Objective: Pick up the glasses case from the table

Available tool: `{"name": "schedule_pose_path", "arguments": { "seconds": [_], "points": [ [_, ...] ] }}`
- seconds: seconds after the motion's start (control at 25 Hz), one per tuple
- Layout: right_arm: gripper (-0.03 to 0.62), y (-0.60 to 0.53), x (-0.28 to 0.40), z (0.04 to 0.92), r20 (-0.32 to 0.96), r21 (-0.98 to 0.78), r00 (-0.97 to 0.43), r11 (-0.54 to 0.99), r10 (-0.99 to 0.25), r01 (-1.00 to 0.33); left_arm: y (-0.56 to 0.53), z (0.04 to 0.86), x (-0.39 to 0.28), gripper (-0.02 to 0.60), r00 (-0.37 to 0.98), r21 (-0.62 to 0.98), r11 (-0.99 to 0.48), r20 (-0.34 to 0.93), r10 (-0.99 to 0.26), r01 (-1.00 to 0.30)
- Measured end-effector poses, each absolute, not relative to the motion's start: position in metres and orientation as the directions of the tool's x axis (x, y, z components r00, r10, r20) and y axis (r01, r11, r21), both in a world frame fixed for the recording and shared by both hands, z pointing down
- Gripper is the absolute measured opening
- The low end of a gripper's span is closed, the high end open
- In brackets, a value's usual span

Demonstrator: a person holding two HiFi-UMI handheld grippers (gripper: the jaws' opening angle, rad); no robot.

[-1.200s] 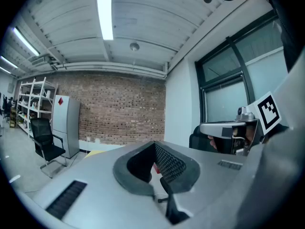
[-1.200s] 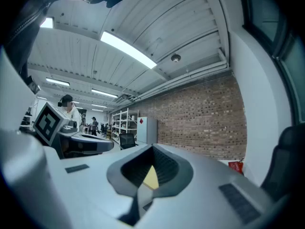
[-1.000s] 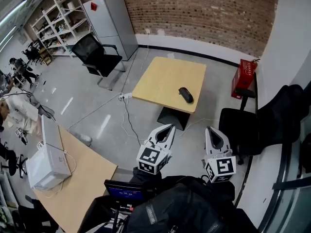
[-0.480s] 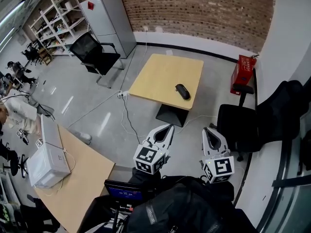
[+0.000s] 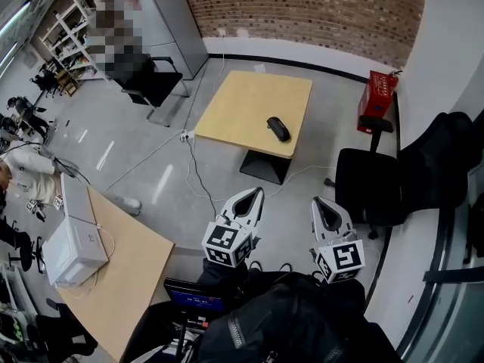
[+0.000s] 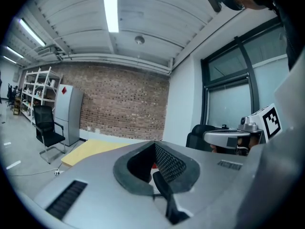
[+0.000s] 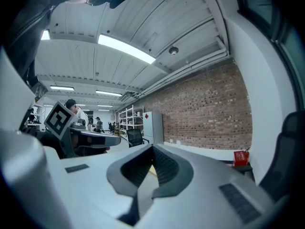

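A dark glasses case (image 5: 278, 128) lies on the small square wooden table (image 5: 242, 108) across the floor in the head view. My left gripper (image 5: 258, 191) and right gripper (image 5: 315, 202) are held side by side well short of that table, both pointing toward it. Each one's jaws meet at the tips with nothing between them. In the left gripper view the left gripper (image 6: 154, 142) is shut, with the table (image 6: 93, 149) beyond it. In the right gripper view the right gripper (image 7: 151, 147) is shut too. The case is not visible in either gripper view.
A black office chair (image 5: 378, 184) stands right of the table, another (image 5: 151, 82) at the far left by a grey cabinet (image 5: 178, 21). A red box (image 5: 378, 100) sits by the brick wall. A cable (image 5: 193, 169) crosses the floor. A near desk (image 5: 128, 278) carries a white box (image 5: 72, 252).
The view has shifted so the table and case sit slightly left of and higher than before. Both grippers have moved a little forward and lower in the picture. Jaws remain shut.
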State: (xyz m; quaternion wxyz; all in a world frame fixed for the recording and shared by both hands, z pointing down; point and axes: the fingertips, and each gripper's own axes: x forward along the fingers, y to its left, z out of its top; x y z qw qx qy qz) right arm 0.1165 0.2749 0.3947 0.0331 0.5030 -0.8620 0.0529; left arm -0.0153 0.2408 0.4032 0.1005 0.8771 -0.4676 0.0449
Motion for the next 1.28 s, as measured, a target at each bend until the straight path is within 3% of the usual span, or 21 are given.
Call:
{"name": "schedule_pose_path", "arguments": {
  "seconds": [0.56,1.28],
  "points": [
    [0.003,0.265,0.089,0.415,0.157,-0.114,-0.541,0.529,-0.826,-0.841,0.234,0.424,-0.034,0.0,0.543,0.152,-0.521,0.219,-0.811,-0.84],
    [0.003,0.125,0.067,0.414,0.181,-0.113,-0.492,0.479,-0.851,-0.87,0.093,0.423,-0.054,0.0,0.599,0.174,-0.574,0.202,-0.774,-0.8]
  ]
}}
